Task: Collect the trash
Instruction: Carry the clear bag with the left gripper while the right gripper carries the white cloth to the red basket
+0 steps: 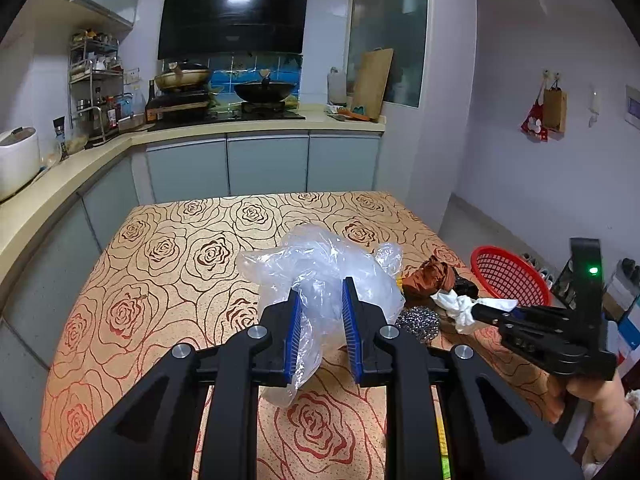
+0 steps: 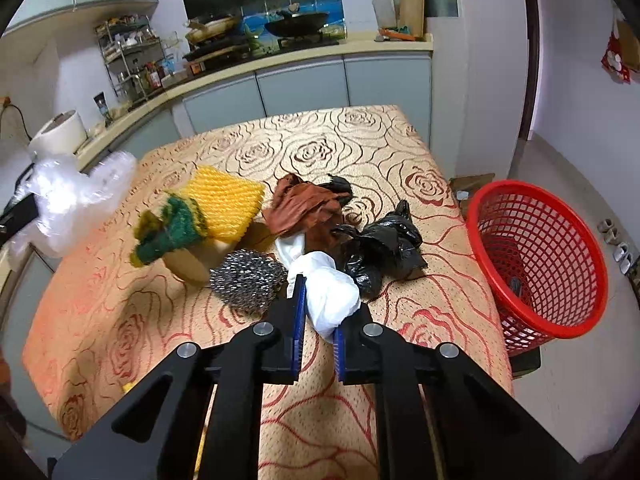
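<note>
My left gripper (image 1: 320, 300) is shut on a crumpled clear plastic bag (image 1: 320, 256), held up over the rose-patterned table (image 1: 180, 264). My right gripper (image 2: 326, 300) is shut on a white crumpled wad (image 2: 332, 292) at the near edge of the trash pile; from the left wrist view it appears as the right gripper (image 1: 490, 312) pinching the white wad (image 1: 456, 306). In the pile lie a steel scourer (image 2: 246, 284), a brown wrapper (image 2: 304, 208), a black plastic bag (image 2: 384, 248) and a yellow-green net sponge (image 2: 216, 208). The clear bag (image 2: 68, 196) shows at the far left.
A red mesh basket (image 2: 536, 256) stands off the table's right edge, lower than the tabletop. A kitchen counter (image 1: 80, 168) with a stove and pans runs behind and along the left. A hand (image 1: 592, 392) grips the right tool.
</note>
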